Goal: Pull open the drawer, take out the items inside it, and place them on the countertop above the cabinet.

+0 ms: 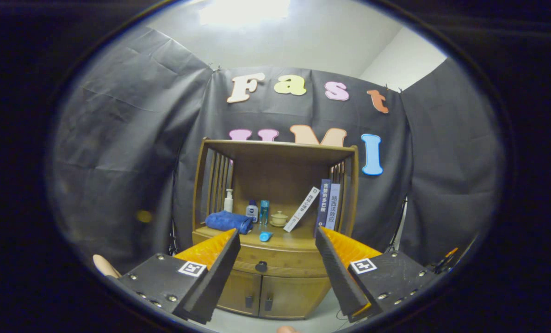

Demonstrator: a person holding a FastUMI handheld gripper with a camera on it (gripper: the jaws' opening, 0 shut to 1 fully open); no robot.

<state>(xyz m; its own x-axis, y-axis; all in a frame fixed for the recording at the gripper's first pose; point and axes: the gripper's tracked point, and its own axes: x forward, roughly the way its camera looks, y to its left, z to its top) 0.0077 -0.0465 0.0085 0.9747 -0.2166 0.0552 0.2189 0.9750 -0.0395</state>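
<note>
Hanging spread wide and empty, the gripper [277, 240] faced the shut drawer [275, 261], whose contents stayed hidden behind its knob [261, 266].

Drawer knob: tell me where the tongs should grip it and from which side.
Grip the small dark knob at the middle of the drawer front, coming straight in from the front. It is the only part that sticks out of the flat panel, and it looks round, so one finger probably belongs on each side. The tongs are open, apart from the cabinet, the knob just below their gap.
</note>
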